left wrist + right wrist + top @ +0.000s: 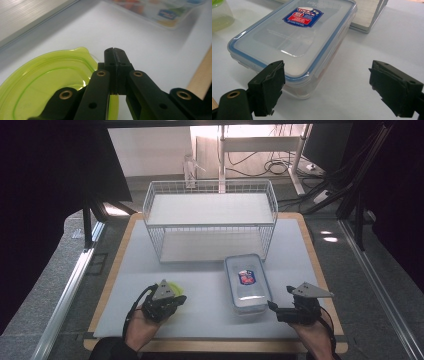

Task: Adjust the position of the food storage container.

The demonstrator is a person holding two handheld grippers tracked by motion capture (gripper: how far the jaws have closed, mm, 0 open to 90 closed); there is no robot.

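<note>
A clear rectangular food box (246, 282) with a blue seal and a red and blue label lies on the mat in front of the rack. My right gripper (281, 299) stands open just off its near right corner. In the right gripper view that corner of the box (294, 32) reaches in between the wide jaws of the right gripper (327, 68), and no pad touches it. A round clear container with a yellow-green lid (175, 287) sits at the front left. My left gripper (115, 53) is shut right above the lid (50, 82). Whether it pinches the rim I cannot tell.
A white wire rack (210, 210) with two shelves stands at the back of the table, its corner (367, 15) close behind the box. The grey mat (200, 315) has a wooden border. Cables and stand legs lie on the floor beyond the table.
</note>
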